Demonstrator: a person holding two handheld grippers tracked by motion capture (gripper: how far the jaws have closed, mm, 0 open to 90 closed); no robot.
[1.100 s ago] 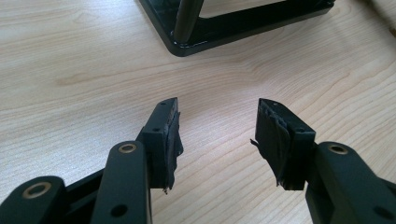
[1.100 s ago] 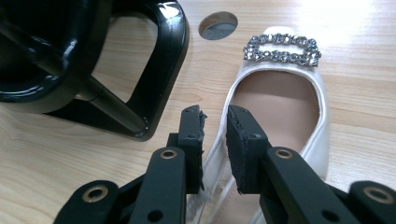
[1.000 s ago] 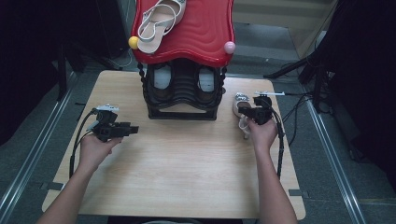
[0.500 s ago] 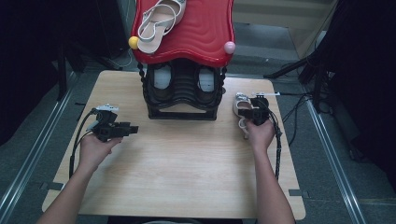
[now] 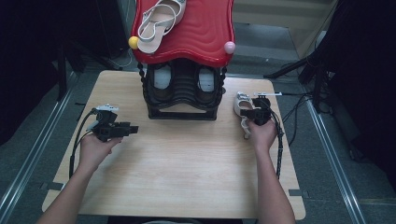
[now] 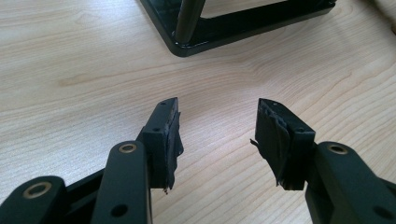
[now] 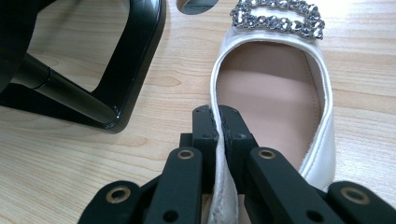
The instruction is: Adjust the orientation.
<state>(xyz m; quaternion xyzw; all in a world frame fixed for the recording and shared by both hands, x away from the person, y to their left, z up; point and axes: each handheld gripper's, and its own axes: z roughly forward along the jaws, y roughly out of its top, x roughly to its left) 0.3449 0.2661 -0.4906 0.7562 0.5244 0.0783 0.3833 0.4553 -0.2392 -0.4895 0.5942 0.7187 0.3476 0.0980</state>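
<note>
A white flat shoe with a rhinestone buckle lies on the wooden table, right of the black shoe rack. My right gripper has just been closing, and it is shut on the shoe's thin side wall, which is pinched between the pads. At the table's left, my left gripper points toward the rack. In the left gripper view its jaws stand open over bare wood, holding nothing.
The rack has a red wavy top with a strappy white sandal on it, a yellow ball and a pink ball at its corners. Two shoes sit inside. Its black base is close left of the held shoe.
</note>
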